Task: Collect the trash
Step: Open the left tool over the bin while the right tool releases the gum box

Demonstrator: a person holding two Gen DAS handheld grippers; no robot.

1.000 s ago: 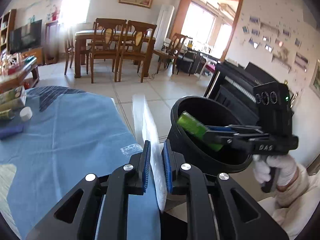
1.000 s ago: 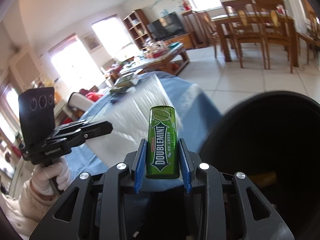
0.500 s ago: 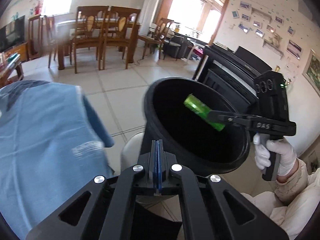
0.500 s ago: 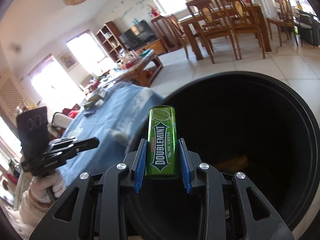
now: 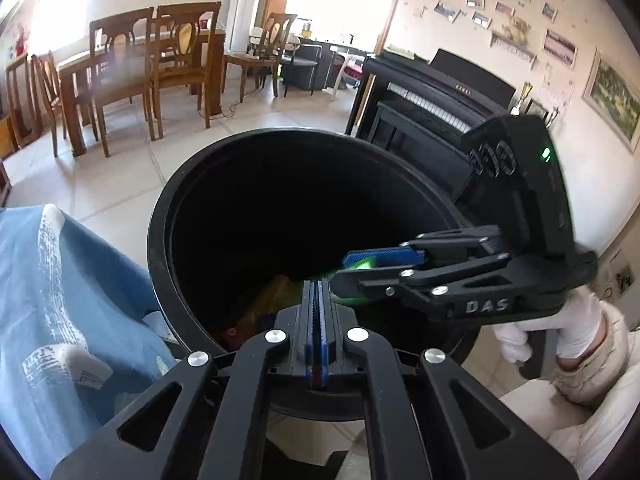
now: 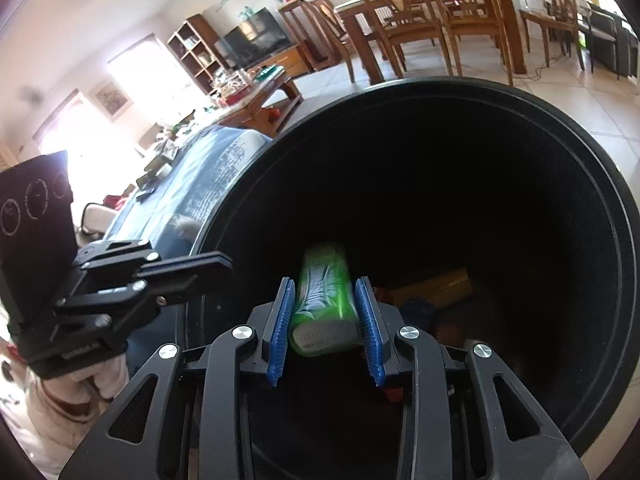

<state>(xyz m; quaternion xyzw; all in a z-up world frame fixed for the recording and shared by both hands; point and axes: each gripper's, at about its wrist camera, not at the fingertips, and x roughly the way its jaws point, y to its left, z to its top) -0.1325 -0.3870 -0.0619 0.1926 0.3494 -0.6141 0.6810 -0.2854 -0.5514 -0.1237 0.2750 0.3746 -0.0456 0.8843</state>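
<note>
Sunlit tiled floor [image 5: 120, 192] and wooden dining chairs [image 5: 176, 60] are filling the background of the left wrist view, where the black trash bin [image 5: 160, 248] is sitting just beside a blue cloth [image 5: 60, 300]. Over the bin's mouth the left gripper [image 5: 318, 296] is hovering with its blue pads pressed together on nothing, while the right gripper [image 5: 352, 266] is reaching in from the right with a blurred green gum pack [image 5: 360, 265] at its tips. From the right wrist view, the gum pack [image 6: 324, 300] is lying between the right gripper's [image 6: 325, 304] blue pads [image 6: 282, 320], which have just been spreading and are standing slightly clear of it. Below, yellow litter [image 6: 436, 286] is lying in the bin [image 6: 600, 240], and the left gripper [image 6: 212, 264] is poised at the rim.
</note>
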